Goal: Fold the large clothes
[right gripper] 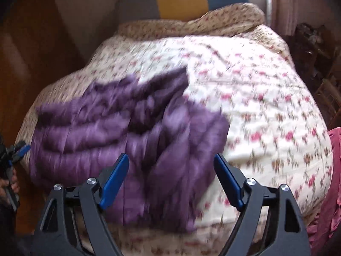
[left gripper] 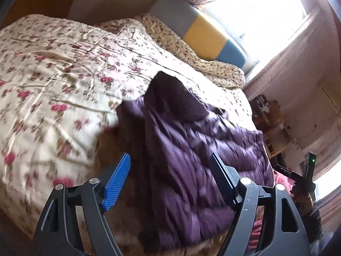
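A purple quilted puffer jacket (left gripper: pixel 191 140) lies folded on a floral bedspread (left gripper: pixel 55 68) near the bed's front edge. It also shows in the right wrist view (right gripper: pixel 119 128), with a sleeve reaching toward the middle of the bed. My left gripper (left gripper: pixel 170 160) is open and empty, held above the jacket's near part. My right gripper (right gripper: pixel 171 160) is open and empty, just above the jacket's near edge. The right gripper (left gripper: pixel 307 170) shows at the right edge of the left wrist view. The left gripper (right gripper: pixel 19 147) shows at the left edge of the right wrist view.
A grey, yellow and blue headboard (left gripper: pixel 202 32) stands at the far end of the bed, with a floral pillow (right gripper: pixel 198 19) below it. A bright window (left gripper: pixel 255 6) with pink curtains is behind. A pink cloth (right gripper: pixel 334 170) hangs at the bed's right side. Wooden furniture (left gripper: pixel 275 132) stands by the wall.
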